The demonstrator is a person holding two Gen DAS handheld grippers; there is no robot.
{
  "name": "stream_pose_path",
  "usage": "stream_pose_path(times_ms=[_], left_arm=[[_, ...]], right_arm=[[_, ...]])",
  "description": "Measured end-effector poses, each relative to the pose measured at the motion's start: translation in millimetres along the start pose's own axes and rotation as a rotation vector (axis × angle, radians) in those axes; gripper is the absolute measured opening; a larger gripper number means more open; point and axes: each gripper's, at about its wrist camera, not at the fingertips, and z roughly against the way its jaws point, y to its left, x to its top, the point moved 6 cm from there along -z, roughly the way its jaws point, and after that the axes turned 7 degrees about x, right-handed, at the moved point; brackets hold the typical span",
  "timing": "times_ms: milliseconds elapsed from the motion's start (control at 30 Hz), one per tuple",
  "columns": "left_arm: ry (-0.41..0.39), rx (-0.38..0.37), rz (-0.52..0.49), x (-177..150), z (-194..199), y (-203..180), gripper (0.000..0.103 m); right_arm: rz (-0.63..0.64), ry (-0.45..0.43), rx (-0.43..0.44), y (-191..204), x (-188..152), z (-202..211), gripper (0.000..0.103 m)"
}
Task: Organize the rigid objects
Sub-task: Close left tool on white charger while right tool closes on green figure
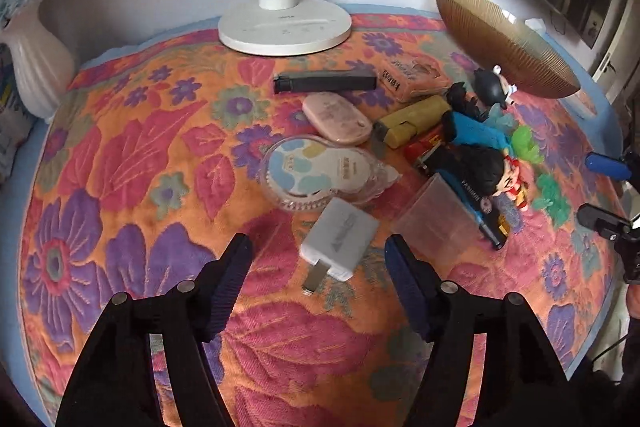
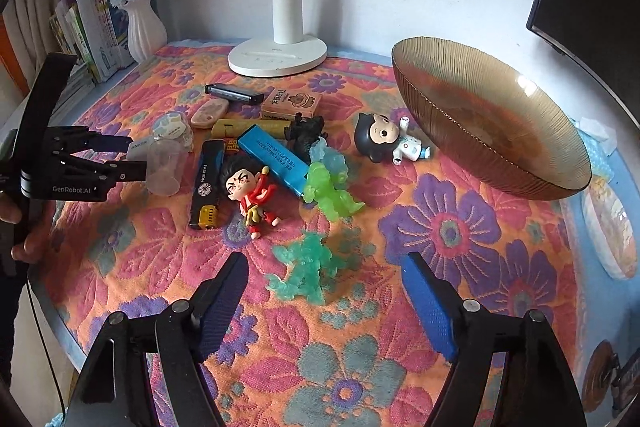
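Left tool (image 1: 318, 251) partly open, fingers straddling white charger plug (image 1: 340, 239), not touching. Right tool (image 2: 324, 267) open around teal translucent figurine (image 2: 302, 267), tilted downward.

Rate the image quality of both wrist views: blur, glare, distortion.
Left wrist view: strong fisheye bending, dark vignette corners, slight motion blur on the white charger and clear cup; daylight soft, no hard shadows. Right wrist view: sharper, same barrel distortion, a bright glare spot on the amber glass bowl; the teal translucent figure reads clearly.
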Motion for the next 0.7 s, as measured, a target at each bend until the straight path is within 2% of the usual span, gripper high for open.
stream_pose_path(times_ms=[67,100,200,267,300,367,500,567,700], left_arm=[[-0.014,-0.030,-0.013,3.2,2.2,-8.4,0.063],[-0.004,-0.034,-0.022,3.9,-0.8,-10.3,0.054],[0.001,-0.008,-0.030,2.9,-4.7,-14.3,0.049],[-0.006,-0.031,-0.002,3.1,-2.1,-13.2,0.044],[-0.010,-0.046,0.022,3.4,-0.9,-11.0,0.037],[-0.013,-0.071,0.059,3.6,-2.2,-7.4,0.034],[-0.023,-0.054,0.079,-0.8,0.4,-11.1,0.033],[-0.022,-0.053,0.093,-4.4,3.8,-13.1,0.033],[-0.031,-0.048,0.080,-13.2,15.2,-20.1,0.033]], right_arm=[[-0.014,0.009,0.025,-1.1,0.4,-2.5,0.078],[-0.018,0.014,0.032,-0.5,0.1,-3.6,0.078],[-0.027,0.034,0.037,-0.2,-2.4,-7.8,0.078],[-0.041,0.045,0.038,-0.9,-4.6,-10.5,0.078],[-0.051,0.052,0.038,-1.9,-5.2,-13.2,0.078],[-0.082,0.064,0.041,-5.5,-6.1,-18.5,0.078],[-0.118,0.076,0.056,-8.3,-6.1,-31.8,0.066],[-0.116,0.073,0.125,-0.4,-7.6,-32.4,0.042],[-0.096,0.056,0.102,3.8,-10.6,-26.7,0.039]])
